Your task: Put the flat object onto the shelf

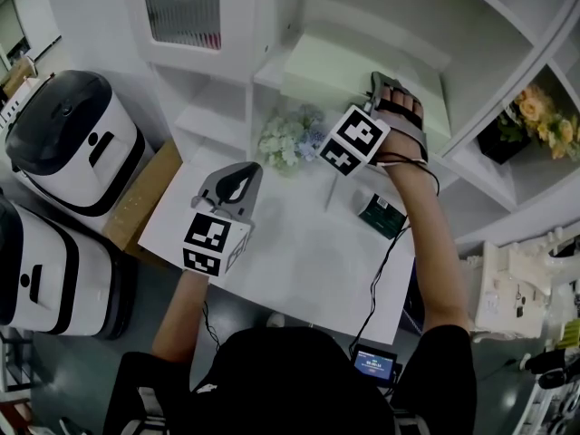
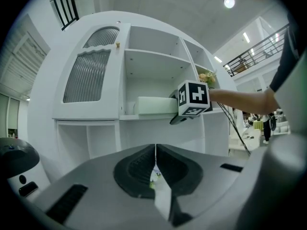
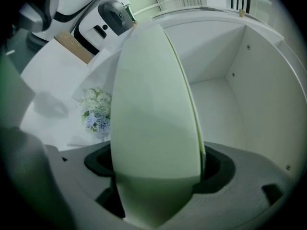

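Observation:
The flat object is a thick pale green slab lying on the white shelf of the cabinet. My right gripper reaches into that shelf bay at the slab's right end. In the right gripper view the slab fills the space between the widely spread jaws, with dark gaps at its sides, so the right gripper stands open around it. The left gripper view shows the slab resting flat on the shelf board. My left gripper hovers over the table, shut and empty.
A bunch of pale flowers stands below the shelf at the table's back edge. A small green device lies to the right. Two white and black machines and a cardboard box are at the left. Yellow flowers fill a right shelf.

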Available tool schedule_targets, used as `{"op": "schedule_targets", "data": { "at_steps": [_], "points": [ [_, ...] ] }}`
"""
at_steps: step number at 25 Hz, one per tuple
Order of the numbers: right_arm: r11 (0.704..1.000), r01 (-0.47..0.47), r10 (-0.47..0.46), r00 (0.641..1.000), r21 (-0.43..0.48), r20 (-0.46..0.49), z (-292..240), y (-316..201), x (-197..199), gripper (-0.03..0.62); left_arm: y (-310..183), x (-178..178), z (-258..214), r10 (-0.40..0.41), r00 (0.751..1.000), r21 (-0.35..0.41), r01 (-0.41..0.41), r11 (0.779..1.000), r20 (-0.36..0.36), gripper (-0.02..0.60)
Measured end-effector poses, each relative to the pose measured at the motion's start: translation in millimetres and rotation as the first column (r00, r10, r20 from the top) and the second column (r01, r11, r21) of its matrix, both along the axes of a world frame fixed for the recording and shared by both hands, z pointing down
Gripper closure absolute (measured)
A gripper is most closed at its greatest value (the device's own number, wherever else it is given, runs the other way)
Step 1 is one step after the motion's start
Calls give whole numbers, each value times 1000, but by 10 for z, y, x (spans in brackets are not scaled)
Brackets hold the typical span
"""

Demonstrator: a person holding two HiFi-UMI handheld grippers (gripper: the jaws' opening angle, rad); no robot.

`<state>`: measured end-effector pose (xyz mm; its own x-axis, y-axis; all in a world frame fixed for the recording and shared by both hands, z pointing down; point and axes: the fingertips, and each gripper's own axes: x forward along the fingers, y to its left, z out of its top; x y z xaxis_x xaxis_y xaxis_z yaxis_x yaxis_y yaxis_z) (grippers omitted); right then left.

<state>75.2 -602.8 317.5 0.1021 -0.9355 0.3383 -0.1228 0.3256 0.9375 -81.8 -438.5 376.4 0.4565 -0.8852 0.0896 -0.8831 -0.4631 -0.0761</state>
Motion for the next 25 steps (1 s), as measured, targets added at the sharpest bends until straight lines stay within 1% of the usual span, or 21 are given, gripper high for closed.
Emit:
{"op": "schedule_targets", "data": {
  "at_steps": [4,11,15,19,25],
  "points": [
    [1000,4,-4,1000,2,4,-3,-2,-3,175,1,8,-7,2,1000,1,-2,1000,0,572],
    [999,37,-38,999,29,28,-32,21,-26,169,26,-5,-11,3,1000,1,-3,1000,-1,572],
    [999,48,-49,998,25,50,-42,50,-40,166,55,-14,-16,4,1000,2,-4,1000,-1,572],
    [998,61,-63,995,26,79,-75,138,-67,166,91,-23,-40,7,1000,6,-7,1000,0,572],
    [997,72,-75,995,43,73,-121,296,-102,166,167,-6,-86,15,1000,16,-15,1000,4,572]
  ]
}}
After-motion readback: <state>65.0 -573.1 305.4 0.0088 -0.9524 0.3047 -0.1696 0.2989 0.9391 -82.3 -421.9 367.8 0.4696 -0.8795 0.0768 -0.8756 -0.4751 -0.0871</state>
